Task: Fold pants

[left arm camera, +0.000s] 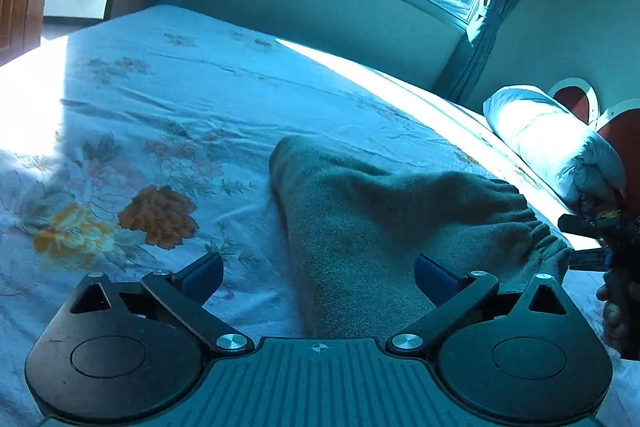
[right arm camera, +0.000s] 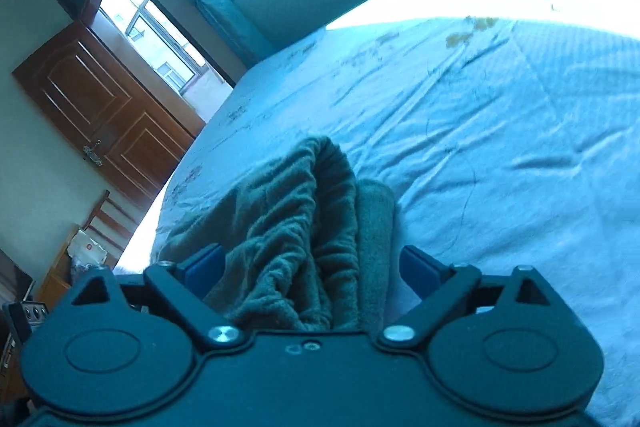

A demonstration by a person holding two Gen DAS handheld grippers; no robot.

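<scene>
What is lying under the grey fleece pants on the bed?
The grey fleece pants rest directly on the floral bedsheet. Both views show sheet all around them; whatever sits beneath the fabric itself is covered.

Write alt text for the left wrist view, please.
Grey-green pants lie on a floral bedsheet, with the open left gripper straddling one leg. The right gripper reaches the waistband at the right edge; a pillow lies beyond.

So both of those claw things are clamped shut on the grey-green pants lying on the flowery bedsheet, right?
Not quite. Both the left gripper and the right gripper are open, jaws spread wide with the pants between them. Each wrist view shows it. The pants do lie on the flowery bedsheet.
</scene>
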